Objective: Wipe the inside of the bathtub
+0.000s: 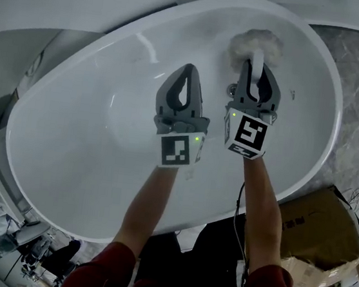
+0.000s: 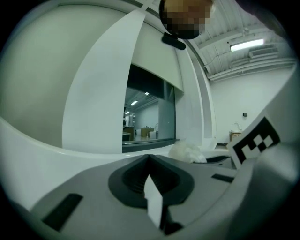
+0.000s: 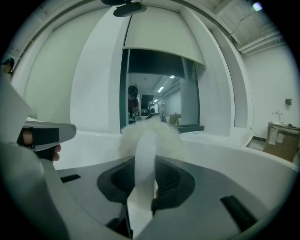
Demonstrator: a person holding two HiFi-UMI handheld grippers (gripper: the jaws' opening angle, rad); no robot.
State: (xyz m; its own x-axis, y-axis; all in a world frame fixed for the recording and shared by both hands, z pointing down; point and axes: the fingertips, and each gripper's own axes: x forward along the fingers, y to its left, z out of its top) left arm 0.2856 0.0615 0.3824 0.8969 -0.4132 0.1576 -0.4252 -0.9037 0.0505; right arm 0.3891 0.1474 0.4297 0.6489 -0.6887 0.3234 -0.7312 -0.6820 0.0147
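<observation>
The bathtub (image 1: 67, 158) is a plain white oval with a smooth, glossy inside and a rounded rim. It fills most of the head view, running from the lower left to the upper right. A small metal fitting (image 1: 231, 89) sits on its inner wall, right of centre.

There is one wiper. Its fluffy white head (image 1: 256, 44) lies against the tub's inside at the upper centre of the frame, on a flat white handle (image 1: 258, 59).

There are two grippers, each with one marker cube. The right gripper (image 1: 258, 74) is clenched on that handle. In the right gripper view the handle (image 3: 144, 154) rises from between the closed jaws of the right gripper (image 3: 143, 187) to the fluffy white head (image 3: 150, 133) just beyond them.

The left gripper (image 1: 188, 69) hangs over the middle of the tub, just left of the right one and apart from it. Its jaws meet at the tips around nothing (the left gripper view shows the left gripper (image 2: 149, 161) the same way, with the fluffy white head (image 2: 187, 151) off to the right behind it).

A cardboard box (image 1: 315, 228) stands outside the tub at the lower right.
</observation>
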